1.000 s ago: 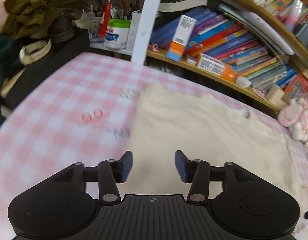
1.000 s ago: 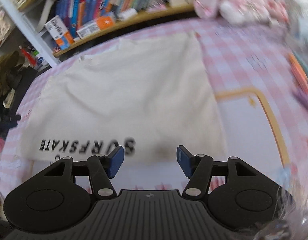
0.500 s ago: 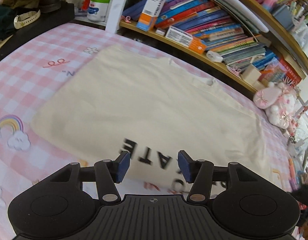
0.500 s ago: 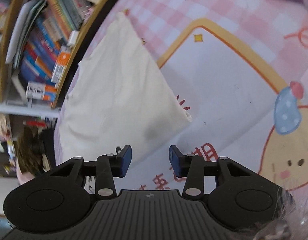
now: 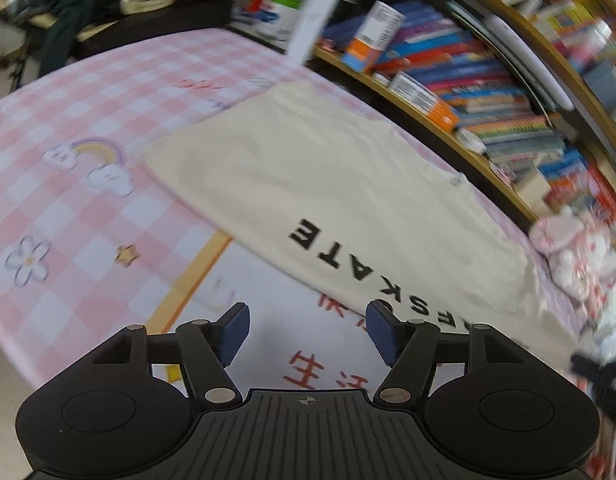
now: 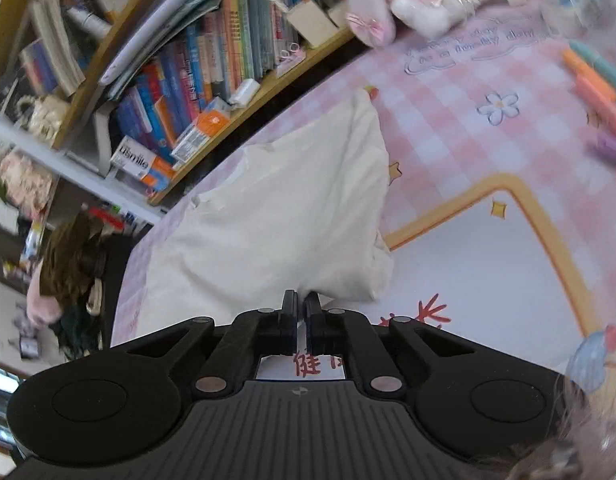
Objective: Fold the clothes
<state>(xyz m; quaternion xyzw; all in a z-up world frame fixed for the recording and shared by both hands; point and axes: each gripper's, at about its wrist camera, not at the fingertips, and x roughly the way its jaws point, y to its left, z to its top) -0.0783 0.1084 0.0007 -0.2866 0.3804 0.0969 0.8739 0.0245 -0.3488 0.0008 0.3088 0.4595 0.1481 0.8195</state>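
Two grippers: our right gripper (image 6: 302, 304) pinches the cream shirt's (image 6: 276, 224) near hem; our left gripper (image 5: 306, 330) hovers wide apart, empty, beside the shirt's lettering (image 5: 347, 264)

A cream garment (image 5: 327, 184) lies spread flat, filling the middle of the left wrist view, with black block letters "SKATE" running along its lower edge toward the frame's lower right. In the right wrist view its near corner (image 6: 339, 284) is bunched and lifted at centre frame.
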